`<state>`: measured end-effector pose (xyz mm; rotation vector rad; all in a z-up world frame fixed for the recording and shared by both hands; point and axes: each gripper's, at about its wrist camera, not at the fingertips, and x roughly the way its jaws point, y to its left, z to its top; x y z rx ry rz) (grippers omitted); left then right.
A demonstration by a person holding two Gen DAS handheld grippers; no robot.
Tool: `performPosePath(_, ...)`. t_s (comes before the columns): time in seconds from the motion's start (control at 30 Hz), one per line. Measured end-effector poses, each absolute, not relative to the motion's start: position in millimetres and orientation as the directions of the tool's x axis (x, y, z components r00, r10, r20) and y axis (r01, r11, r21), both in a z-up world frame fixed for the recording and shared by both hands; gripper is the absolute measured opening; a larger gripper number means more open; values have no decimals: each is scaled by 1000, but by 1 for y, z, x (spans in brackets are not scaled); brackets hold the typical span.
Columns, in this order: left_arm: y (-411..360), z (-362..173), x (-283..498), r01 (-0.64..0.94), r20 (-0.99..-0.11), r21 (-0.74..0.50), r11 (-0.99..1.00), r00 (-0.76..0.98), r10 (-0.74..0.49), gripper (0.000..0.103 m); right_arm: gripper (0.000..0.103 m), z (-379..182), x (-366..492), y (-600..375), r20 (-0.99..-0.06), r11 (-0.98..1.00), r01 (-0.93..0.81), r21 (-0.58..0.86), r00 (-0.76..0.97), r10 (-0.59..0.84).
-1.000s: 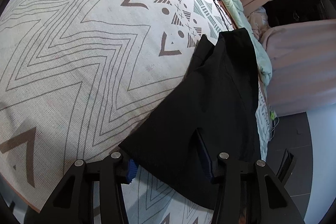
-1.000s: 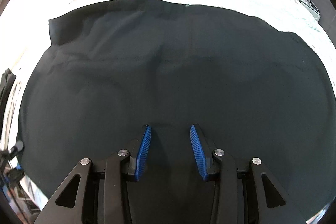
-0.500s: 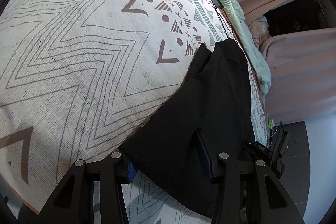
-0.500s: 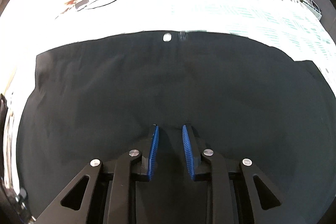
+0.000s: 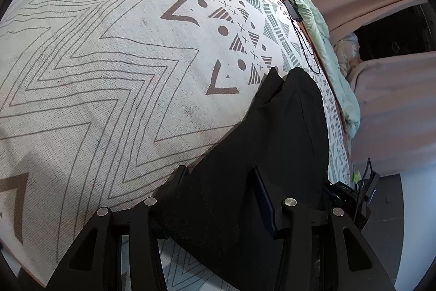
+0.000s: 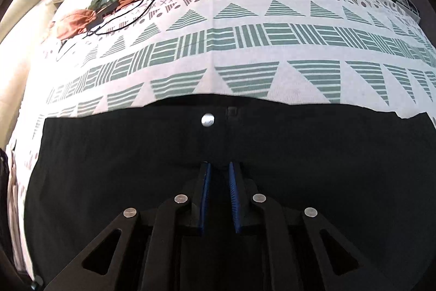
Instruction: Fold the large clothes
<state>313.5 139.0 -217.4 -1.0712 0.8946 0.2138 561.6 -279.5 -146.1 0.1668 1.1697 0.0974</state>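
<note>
Closing my right gripper [image 6: 219, 195] jaws over black trousers [image 6: 109, 168] below their button [image 6: 207, 119]; left gripper [image 5: 215, 198] jaws half-open, trouser fabric draped between, bed [image 5: 95, 59] underneath.

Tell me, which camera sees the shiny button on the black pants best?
The right wrist view. The silver button sits in plain sight near the top edge of the black pants, just above the right gripper. The left wrist view shows only plain black cloth, with no button visible.
</note>
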Motion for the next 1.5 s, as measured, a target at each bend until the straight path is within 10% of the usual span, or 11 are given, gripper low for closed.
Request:
performPosePath(0.23, 142, -220, 311, -547, -709, -686, 479, 651, -271, 50, 20, -128, 568, -301, -862, 927, 34, 373, 383, 333)
performPosePath(0.37, 141, -221, 303, -538, -696, -703, 465, 656, -294, 50, 64, -95, 548, -298, -828, 933, -19, 360, 455, 329)
performPosePath(0.53, 136, -219, 299, -529, -694, -703, 476, 654, -299, 49, 64, -71, 517, -306, -807, 932, -40, 360, 488, 333)
performPosePath(0.9, 126, -199, 304, -446, -649, -721, 530, 703, -291, 13, 44, -69, 416, -294, -827, 932, -76, 356, 440, 351)
performPosePath(1.5, 68, -79, 318, -155, -480, -763, 627, 785, -391, 9, 31, -110, 320, -298, -823, 894, -30, 446, 378, 424)
